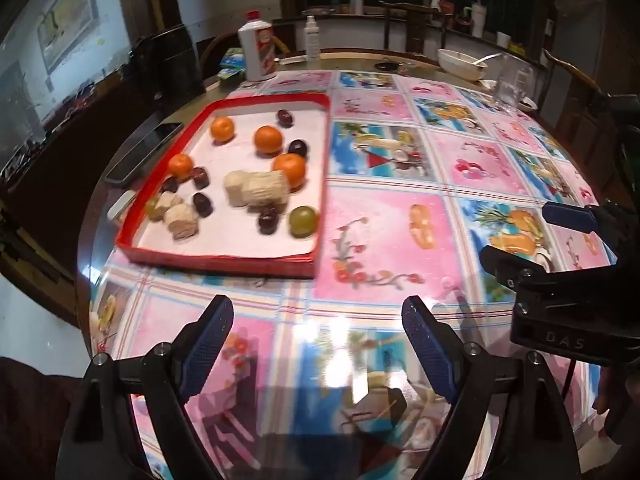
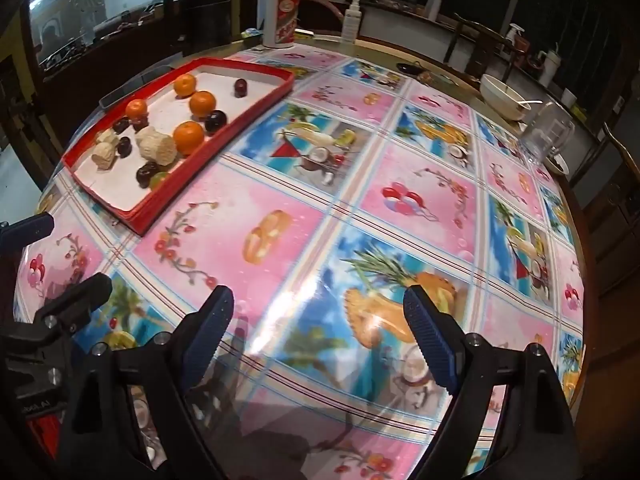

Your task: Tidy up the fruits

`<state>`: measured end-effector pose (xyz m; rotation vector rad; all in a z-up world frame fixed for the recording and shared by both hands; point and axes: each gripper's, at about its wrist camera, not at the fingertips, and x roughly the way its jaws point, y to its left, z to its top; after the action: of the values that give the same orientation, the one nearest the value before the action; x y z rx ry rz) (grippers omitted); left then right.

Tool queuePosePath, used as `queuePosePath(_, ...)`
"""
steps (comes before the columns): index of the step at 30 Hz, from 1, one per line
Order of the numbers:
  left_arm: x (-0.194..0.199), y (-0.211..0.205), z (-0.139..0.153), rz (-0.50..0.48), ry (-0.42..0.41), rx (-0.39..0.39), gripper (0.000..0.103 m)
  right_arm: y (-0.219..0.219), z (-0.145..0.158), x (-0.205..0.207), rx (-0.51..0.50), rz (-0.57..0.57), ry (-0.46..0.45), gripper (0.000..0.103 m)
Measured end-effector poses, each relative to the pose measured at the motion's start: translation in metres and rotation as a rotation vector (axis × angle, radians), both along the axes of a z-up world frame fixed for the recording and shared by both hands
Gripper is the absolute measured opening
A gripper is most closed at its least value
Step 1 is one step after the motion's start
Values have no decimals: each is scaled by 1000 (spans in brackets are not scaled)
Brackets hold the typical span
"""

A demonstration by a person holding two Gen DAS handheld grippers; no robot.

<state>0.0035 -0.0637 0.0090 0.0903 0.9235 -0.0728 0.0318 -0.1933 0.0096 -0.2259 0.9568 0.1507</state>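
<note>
Dim room, warm overhead light. Big glare on the shiny tablecloth [image 1: 340,328] just ahead of both grippers; fruit looks motion-blurred, edges bend hard.

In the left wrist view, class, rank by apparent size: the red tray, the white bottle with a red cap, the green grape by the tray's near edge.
1. Red tray
2. White bottle
3. Green grape
</note>
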Motion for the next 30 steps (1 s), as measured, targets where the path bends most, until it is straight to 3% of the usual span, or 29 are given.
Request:
queuePosePath(10,-2,33,2,54,-5,-20,87,37,-2,-3,-17,74,-13,87)
queuePosePath(16,-1,33,3,43,-12,-4,87,40,-1,-2,-10,69,-11,87)
queuePosePath(23,5,-13,4,-44,-66,-3,87,-24,-5,-7,4,-106,-25,87)
queuePosePath(30,31,-73,-8,-52,-65,-29,87,-104,-27,-15,86,-299,20,88)
